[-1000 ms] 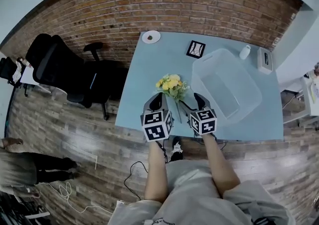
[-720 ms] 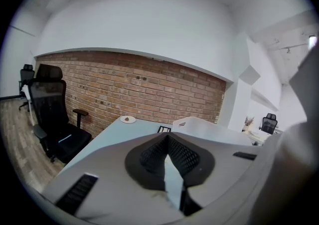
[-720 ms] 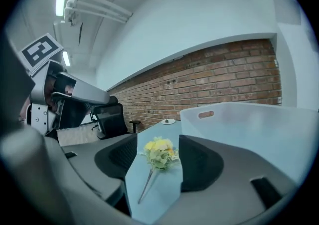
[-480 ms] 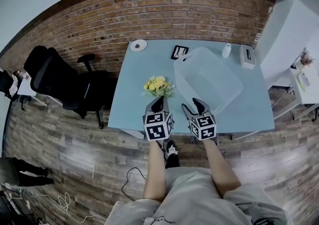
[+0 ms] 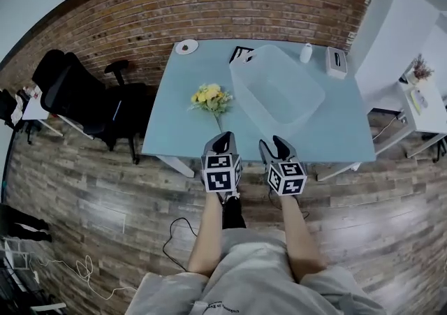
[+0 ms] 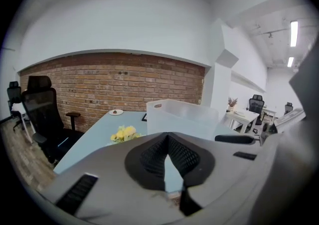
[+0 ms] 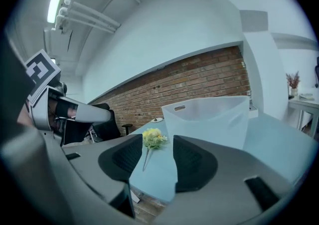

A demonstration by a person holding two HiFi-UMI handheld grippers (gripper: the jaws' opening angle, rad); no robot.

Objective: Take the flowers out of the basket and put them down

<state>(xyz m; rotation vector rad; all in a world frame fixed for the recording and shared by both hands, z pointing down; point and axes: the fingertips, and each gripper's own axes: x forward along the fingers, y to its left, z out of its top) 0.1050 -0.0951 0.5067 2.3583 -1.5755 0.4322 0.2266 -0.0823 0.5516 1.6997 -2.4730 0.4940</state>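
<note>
A bunch of yellow flowers [image 5: 209, 97] lies on the light blue table [image 5: 174, 121], left of the clear plastic basket [image 5: 246, 86], which holds nothing. Both grippers hover at the table's near edge, well short of the flowers. My left gripper [image 5: 222, 140] is shut with its fingertips touching and nothing in it. My right gripper [image 5: 273, 144] is open and empty; its jaws have just been closing. The left gripper view shows the flowers [image 6: 123, 133] and basket [image 6: 182, 116] beyond the left gripper [image 6: 167, 136]. Ahead of the right gripper [image 7: 157, 145] lie the flowers [image 7: 153, 138] and basket [image 7: 209, 114].
At the table's back stand a small white dish [image 5: 186, 46], a black card [image 5: 241, 54], a white bottle [image 5: 305, 53] and a tissue box [image 5: 336, 62]. A black office chair [image 5: 77, 90] is left of the table. A white desk [image 5: 419, 97] stands to the right.
Both grippers have drawn back from beside the flower stem to the table's near edge. The flowers stay where they lay on the table.
</note>
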